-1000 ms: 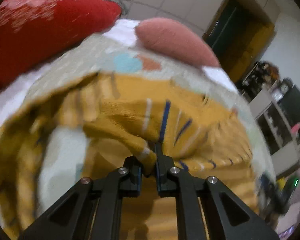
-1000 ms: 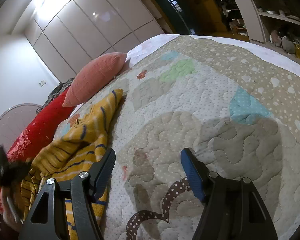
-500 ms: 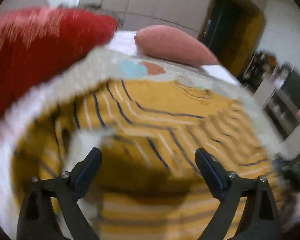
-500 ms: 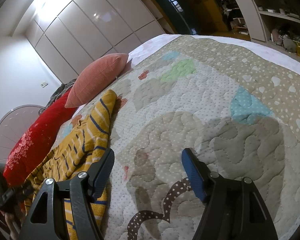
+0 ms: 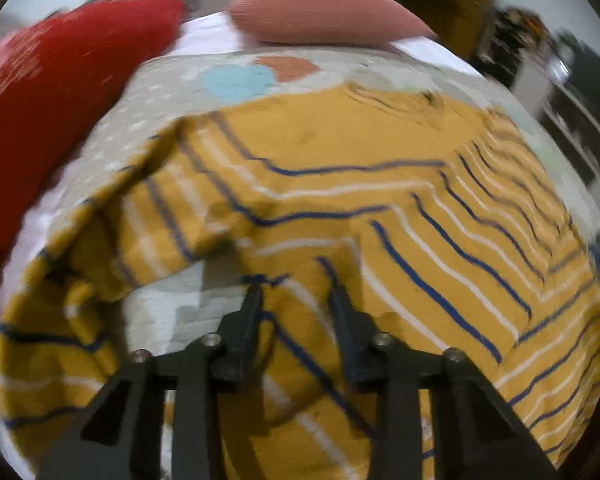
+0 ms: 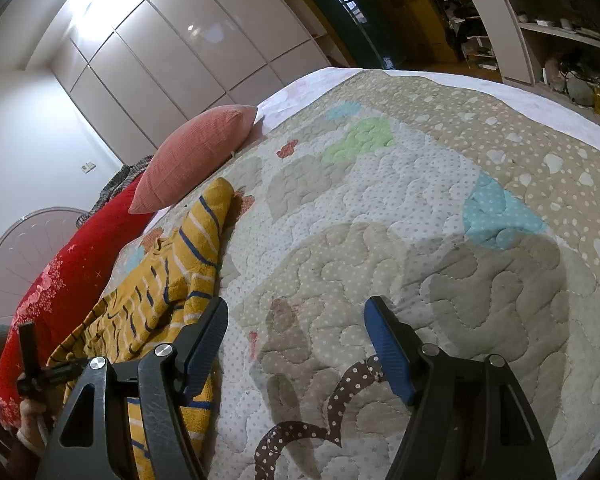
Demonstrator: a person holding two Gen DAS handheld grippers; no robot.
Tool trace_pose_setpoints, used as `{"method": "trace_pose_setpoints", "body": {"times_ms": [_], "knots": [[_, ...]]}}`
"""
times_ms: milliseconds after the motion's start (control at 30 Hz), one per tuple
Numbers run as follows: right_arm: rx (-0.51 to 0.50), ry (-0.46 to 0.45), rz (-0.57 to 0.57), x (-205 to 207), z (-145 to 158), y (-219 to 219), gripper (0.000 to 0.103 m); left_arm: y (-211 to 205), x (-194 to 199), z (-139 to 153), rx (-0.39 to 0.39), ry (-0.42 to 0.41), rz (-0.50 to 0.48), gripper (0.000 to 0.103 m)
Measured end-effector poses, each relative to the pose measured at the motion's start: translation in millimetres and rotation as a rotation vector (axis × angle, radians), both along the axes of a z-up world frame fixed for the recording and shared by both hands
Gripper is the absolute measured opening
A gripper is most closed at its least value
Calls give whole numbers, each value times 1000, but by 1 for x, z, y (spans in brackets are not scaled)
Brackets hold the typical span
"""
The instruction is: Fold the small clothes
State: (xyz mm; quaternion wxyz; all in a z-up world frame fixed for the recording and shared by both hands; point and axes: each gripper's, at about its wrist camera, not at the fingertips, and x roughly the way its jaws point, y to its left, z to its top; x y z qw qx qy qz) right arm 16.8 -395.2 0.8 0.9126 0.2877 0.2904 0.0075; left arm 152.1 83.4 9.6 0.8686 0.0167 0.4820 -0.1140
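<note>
Left jaws (image 5: 296, 292) just narrowing around a raised ridge of the striped yellow garment (image 5: 340, 184), pads not yet clearly pressing; right jaws (image 6: 296, 344) spread wide, empty, above the quilt (image 6: 440, 240). Step: regrasping the garment, spread on the bed. Next: firm pinch on the edge. Right view alone shows the bare quilt alongside.
</note>
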Motion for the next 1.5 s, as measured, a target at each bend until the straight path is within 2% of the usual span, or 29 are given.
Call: {"method": "trace_pose_setpoints", "body": {"times_ms": [33, 167, 300, 433, 567, 633, 700, 767, 867, 967, 1067, 1200, 1367, 1500], "knots": [[-2, 1, 1, 0, 0, 0, 75, 9, -1, 0, 0, -4, 52, 35], [1, -1, 1, 1, 0, 0, 75, 26, -23, 4, -17, -26, 118, 42], [3, -2, 1, 2, 0, 1, 75, 31, -66, 18, -41, -73, 164, 66], [4, -3, 0, 2, 0, 0, 75, 31, -113, 33, -85, -121, 198, 79], [-1, 3, -1, 2, 0, 0, 75, 28, -157, 36, -132, -146, 234, 81], [-30, 48, 2, 9, 3, 4, 76, 29, -178, 32, -162, -132, 262, 81], [-124, 107, 12, 17, 16, 16, 76, 30, -190, 29, -194, -117, 277, 81], [-197, 41, 66, 20, 41, 41, 75, 30, -204, 29, -213, -109, 290, 81], [-308, -18, 209, 31, 68, 96, 76, 27, -218, 33, -186, -124, 286, 81], [-494, 34, 347, 53, 65, 153, 76, 25, -229, 37, -133, -168, 281, 81], [-640, 106, 386, 73, 45, 181, 76, 25, -235, 40, -115, -194, 270, 81], [-660, 177, 390, 92, 27, 180, 76, 29, -233, 32, -110, -191, 266, 81], [-686, 205, 401, 118, 29, 186, 77, 31, -226, 19, -160, -148, 276, 81], [-740, 198, 403, 137, 36, 201, 77, 26, -225, 16, -152, -142, 263, 81]]}}
